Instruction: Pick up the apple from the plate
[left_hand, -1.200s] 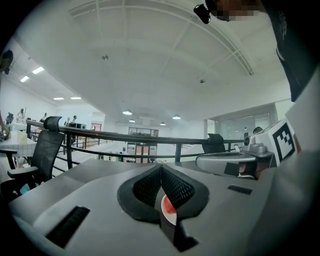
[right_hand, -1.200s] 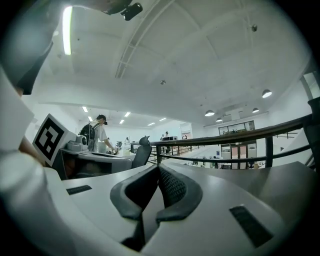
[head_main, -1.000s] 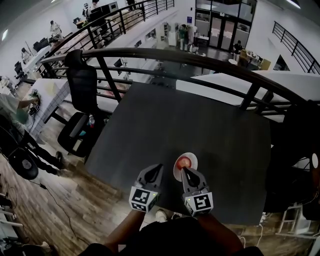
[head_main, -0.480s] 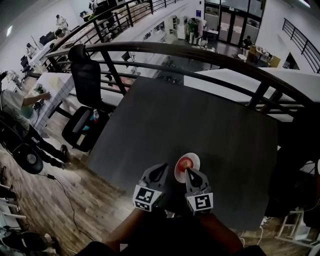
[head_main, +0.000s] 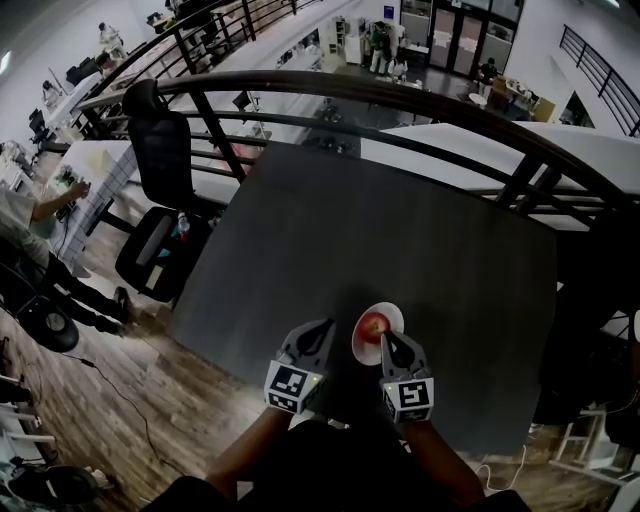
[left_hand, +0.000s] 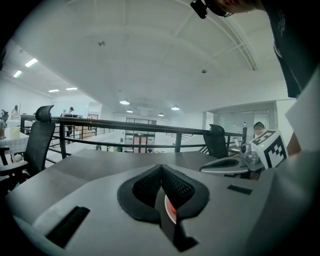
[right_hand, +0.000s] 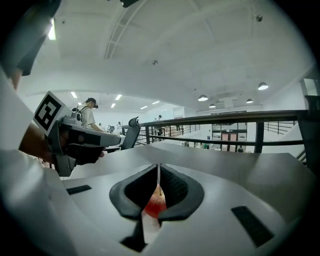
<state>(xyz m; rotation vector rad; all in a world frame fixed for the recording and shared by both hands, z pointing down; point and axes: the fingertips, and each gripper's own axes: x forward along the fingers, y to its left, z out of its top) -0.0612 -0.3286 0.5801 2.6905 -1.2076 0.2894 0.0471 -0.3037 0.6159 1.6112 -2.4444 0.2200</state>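
Head view: I am bringing my right gripper (head_main: 384, 338), jaws pressed together and empty, down to the near rim of the plate (head_main: 397, 317) on the tabletop (head_main: 400, 230), left gripper (head_main: 327, 326) likewise closed alongside, while the apple (head_main: 375, 324) is still sitting on that plate, ungrasped, awaiting opened jaws.

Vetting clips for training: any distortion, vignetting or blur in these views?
Head view: heavy fisheye, table edges bow, corners dim, apple tiny. Left gripper view: black vignette ring, shut jaws close-up and soft. Right gripper view: same vignette, apple mostly hidden behind jaws.
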